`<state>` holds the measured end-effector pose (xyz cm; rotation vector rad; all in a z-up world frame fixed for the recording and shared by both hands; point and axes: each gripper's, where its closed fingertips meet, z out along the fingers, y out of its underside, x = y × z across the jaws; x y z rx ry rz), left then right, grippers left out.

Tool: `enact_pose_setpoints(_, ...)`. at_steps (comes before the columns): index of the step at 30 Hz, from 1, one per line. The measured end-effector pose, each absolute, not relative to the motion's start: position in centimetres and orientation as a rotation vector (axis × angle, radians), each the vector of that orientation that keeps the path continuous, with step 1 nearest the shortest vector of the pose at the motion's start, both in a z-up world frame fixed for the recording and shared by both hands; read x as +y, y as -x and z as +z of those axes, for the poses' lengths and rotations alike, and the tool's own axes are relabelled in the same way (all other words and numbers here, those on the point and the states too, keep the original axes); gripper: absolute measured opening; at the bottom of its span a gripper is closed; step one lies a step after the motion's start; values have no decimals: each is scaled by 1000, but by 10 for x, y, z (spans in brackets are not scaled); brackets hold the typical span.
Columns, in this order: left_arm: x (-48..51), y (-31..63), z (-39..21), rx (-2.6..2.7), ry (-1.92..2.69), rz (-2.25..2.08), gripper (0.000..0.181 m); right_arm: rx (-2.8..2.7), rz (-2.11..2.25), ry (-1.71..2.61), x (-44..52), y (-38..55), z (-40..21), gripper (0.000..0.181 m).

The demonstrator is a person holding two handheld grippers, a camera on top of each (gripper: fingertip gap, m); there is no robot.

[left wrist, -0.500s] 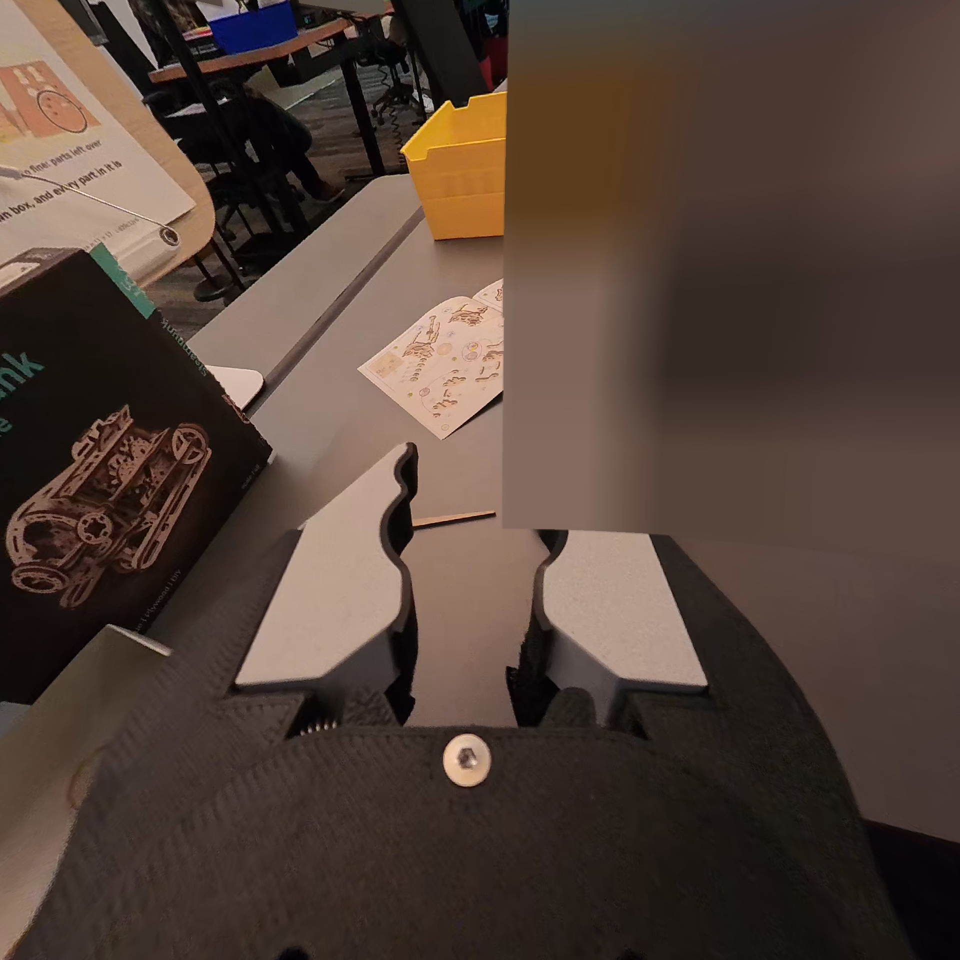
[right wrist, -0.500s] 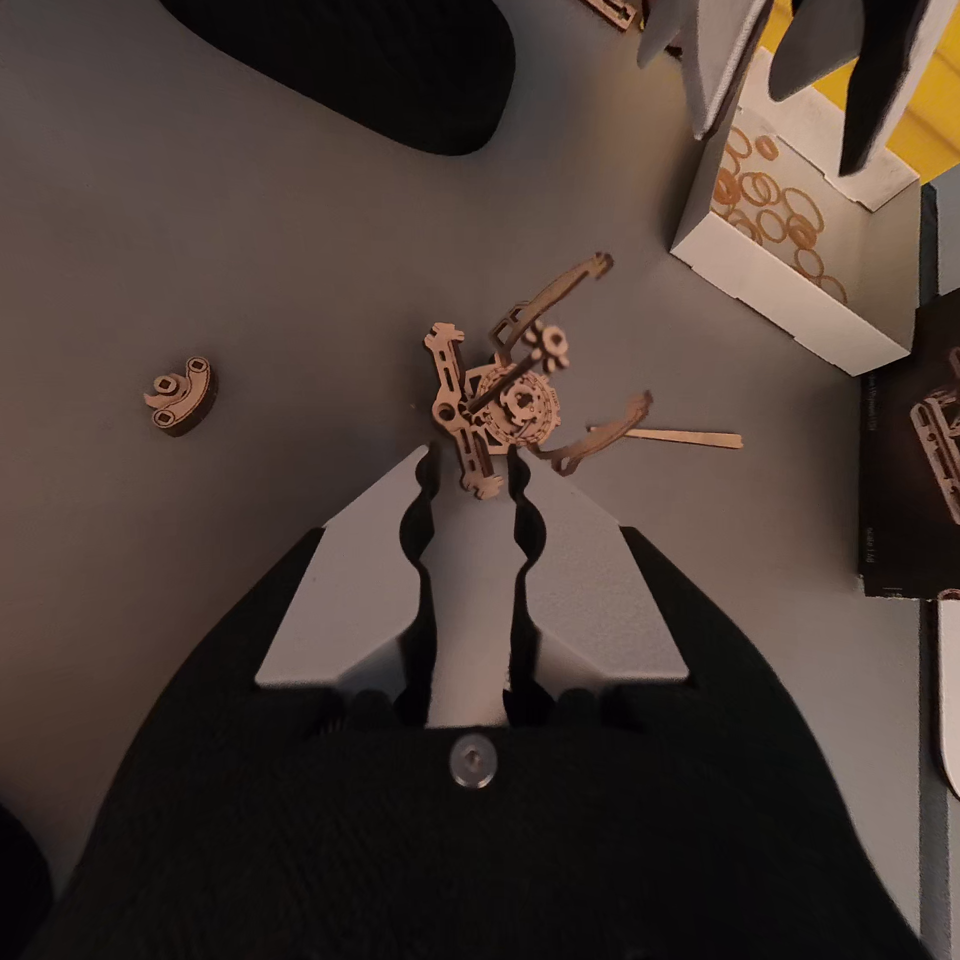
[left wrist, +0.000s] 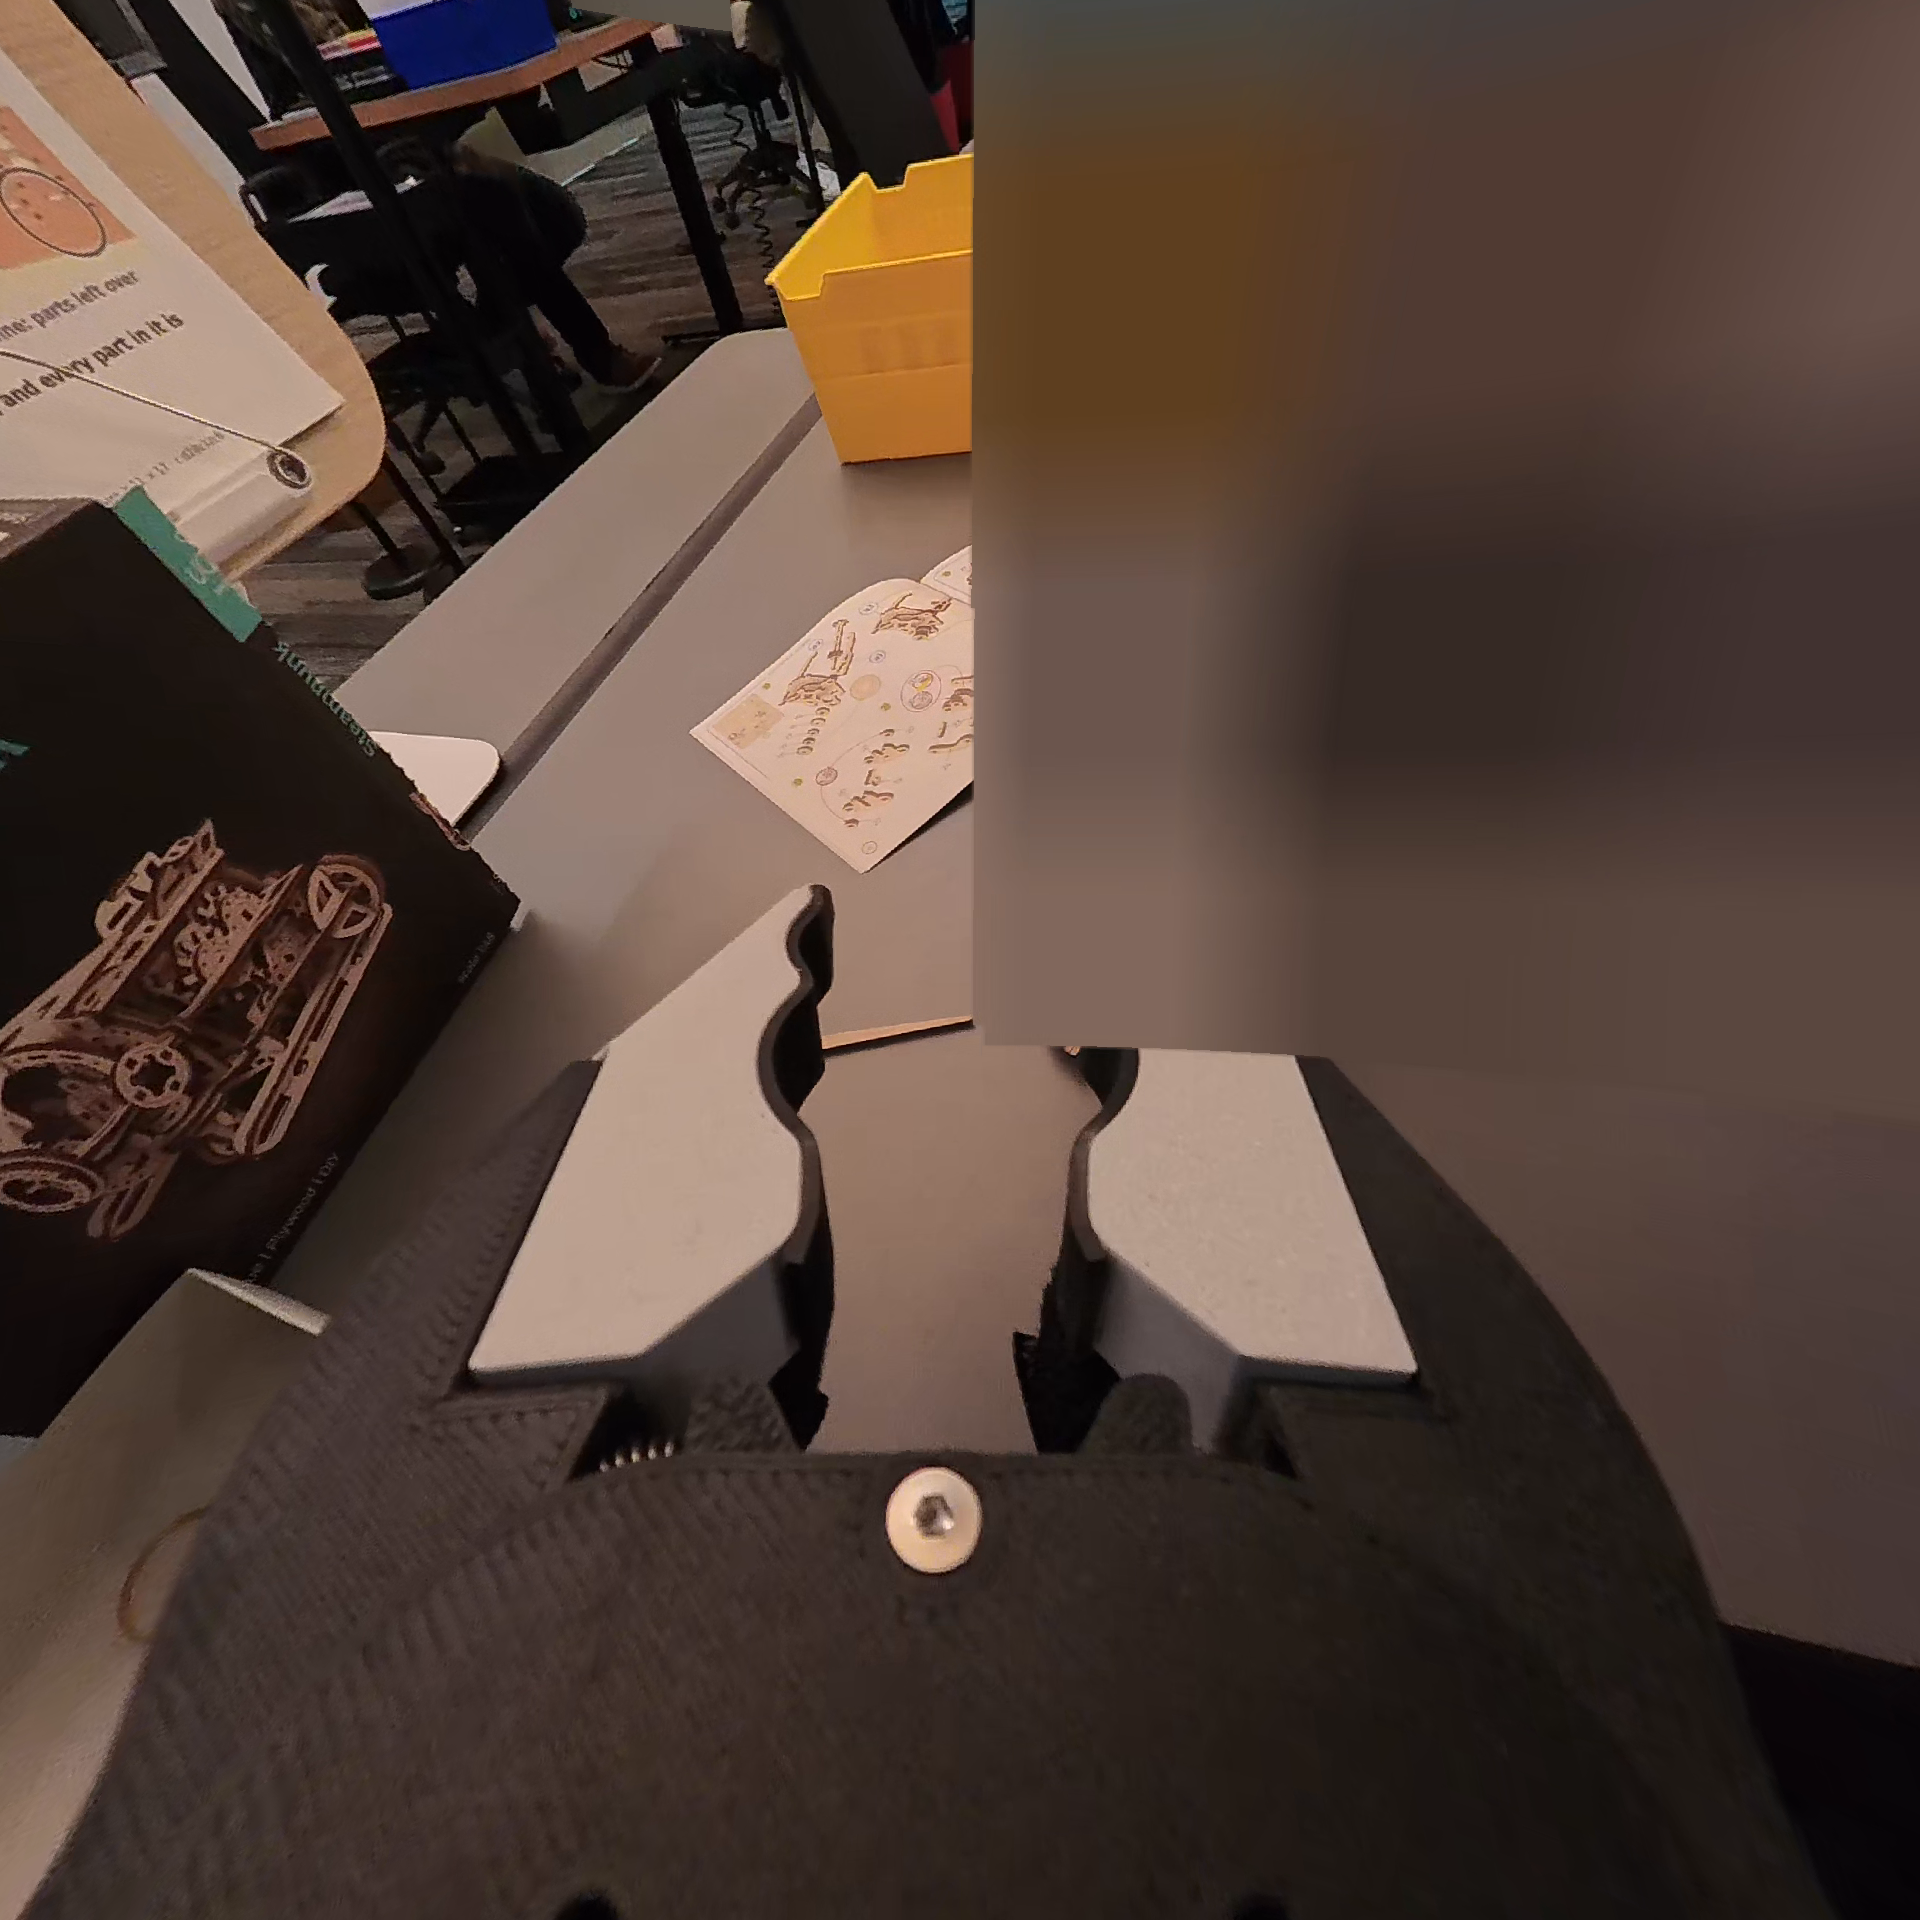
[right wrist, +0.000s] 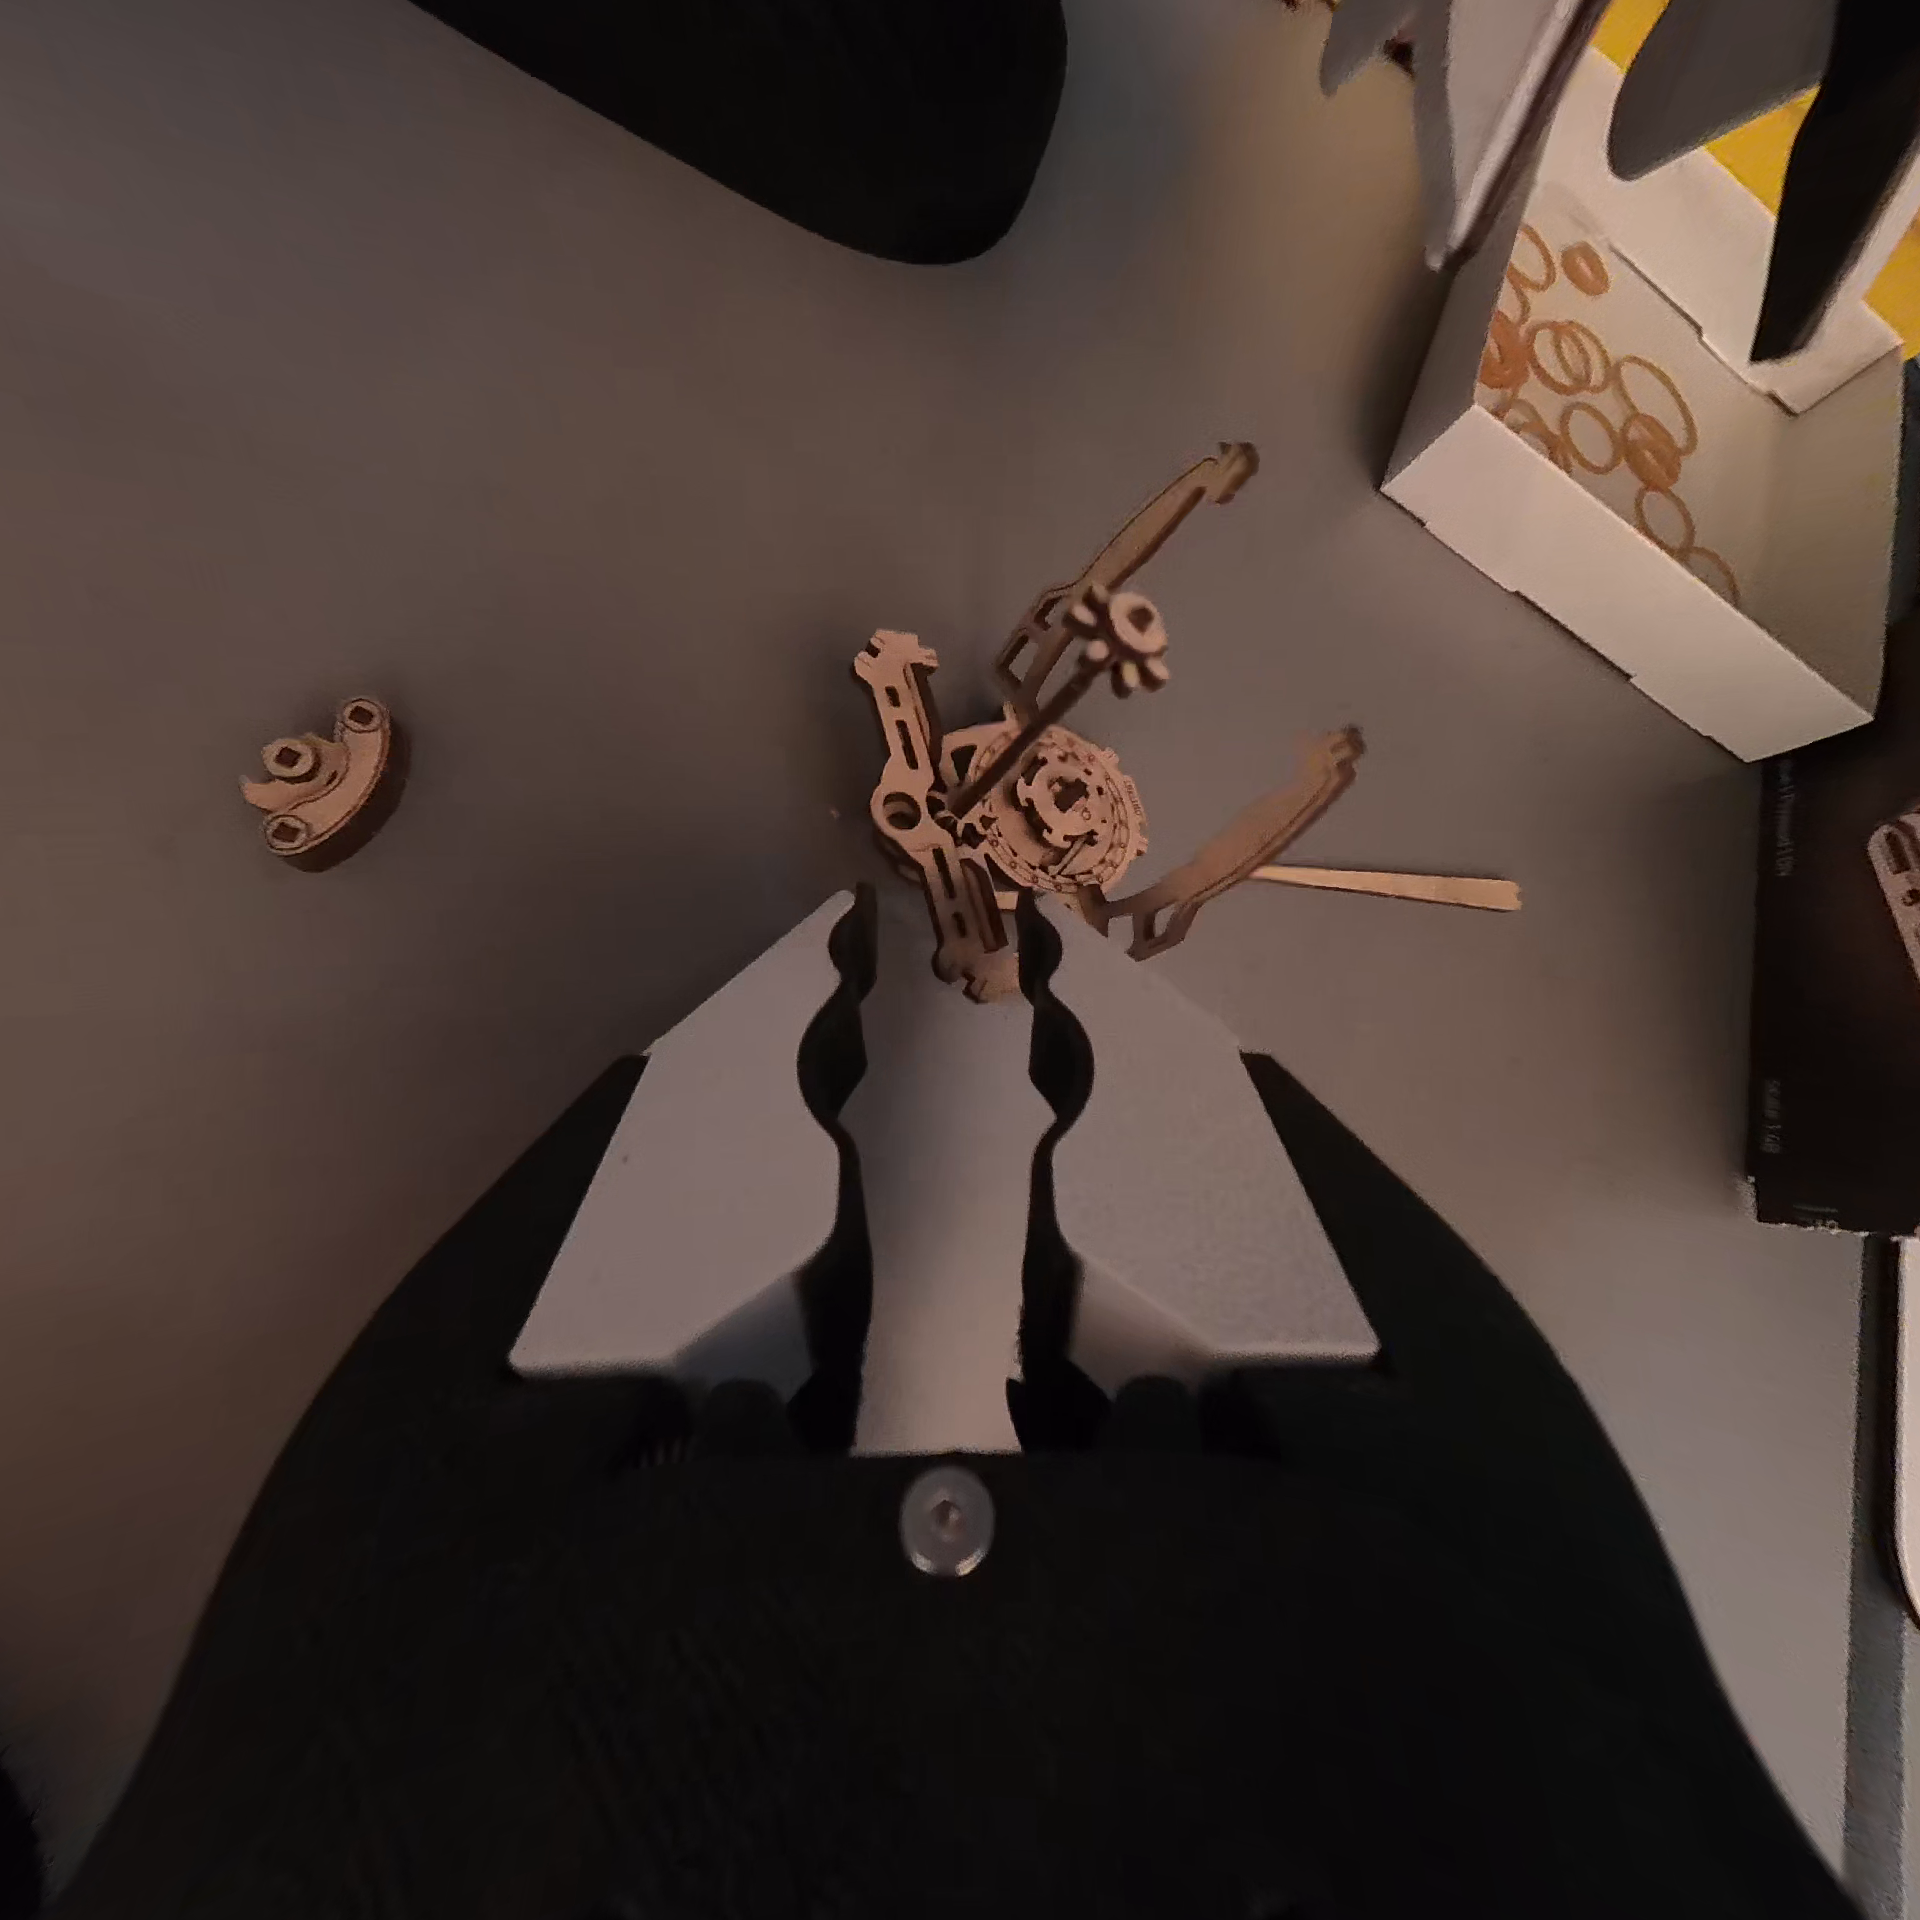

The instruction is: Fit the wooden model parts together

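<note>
Right gripper (right wrist: 940,925) apart around slotted strut (right wrist: 928,821) of thin, brittle wooden gear assembly (right wrist: 1049,805); pinch the strut gently

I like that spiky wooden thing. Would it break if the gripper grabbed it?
Maybe. The wooden assembly has thin arms sticking out, so a squeeze there could likely snap or bend them. It looks light, and probably tips easily, resting on the table unevenly.

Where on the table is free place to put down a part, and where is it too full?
Free: bare table between the curved piece and the wooden assembly. Crowded: right of the assembly, where a thin stick, the white box and the dark box stand close.
</note>
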<state>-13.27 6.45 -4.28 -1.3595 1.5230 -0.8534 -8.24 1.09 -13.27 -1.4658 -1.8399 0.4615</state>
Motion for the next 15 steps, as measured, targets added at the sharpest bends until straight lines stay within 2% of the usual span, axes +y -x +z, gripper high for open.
enact_pose_setpoints(1,64,133,-43,1528,1359,-852,45,-1842,454,1478,12,82,-135,24)
enact_pose_setpoints(4,60,131,-42,1539,1348,-845,45,-1846,438,1474,13,81,-134,13)
enact_pose_setpoints(9,53,130,-40,1566,1329,-833,45,-1825,444,1496,13,82,-130,12)
enact_pose_setpoints(15,44,128,-38,1598,1307,-821,46,-1710,594,1724,18,82,-120,12)
